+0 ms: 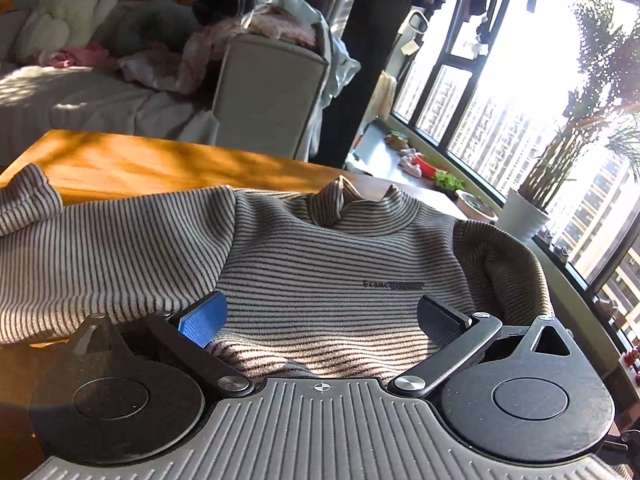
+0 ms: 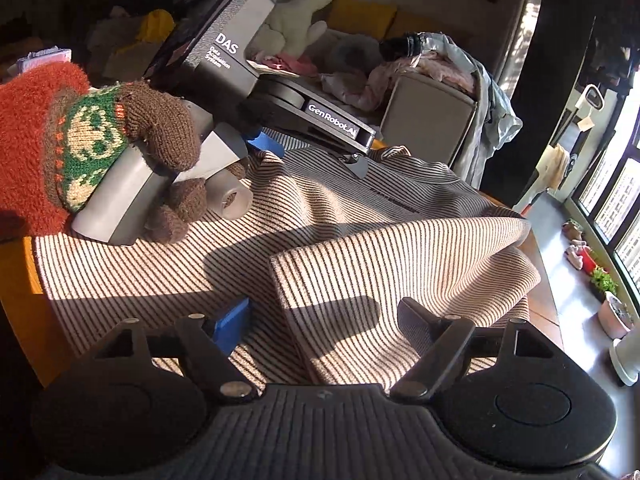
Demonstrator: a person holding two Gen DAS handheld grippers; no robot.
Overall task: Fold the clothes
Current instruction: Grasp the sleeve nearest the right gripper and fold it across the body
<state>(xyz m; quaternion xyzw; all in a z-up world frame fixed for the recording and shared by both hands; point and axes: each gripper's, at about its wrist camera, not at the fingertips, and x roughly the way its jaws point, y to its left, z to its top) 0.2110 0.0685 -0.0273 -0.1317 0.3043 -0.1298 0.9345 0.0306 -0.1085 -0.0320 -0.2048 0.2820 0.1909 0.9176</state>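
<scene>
Striped knit sweater (image 1: 320, 264) lies spread on the orange wooden table (image 1: 120, 164), one sleeve (image 2: 400, 264) folded over its body; left claw (image 1: 320, 316) gapes wide above the chest, right claw (image 2: 320, 320) half open over the sleeve, nothing gripped; sofa (image 1: 272, 92) behind, windows (image 1: 500, 80) rightward

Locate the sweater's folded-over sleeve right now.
In the right wrist view the sleeve lies folded across the striped sweater, just ahead of the right tongs.
</scene>
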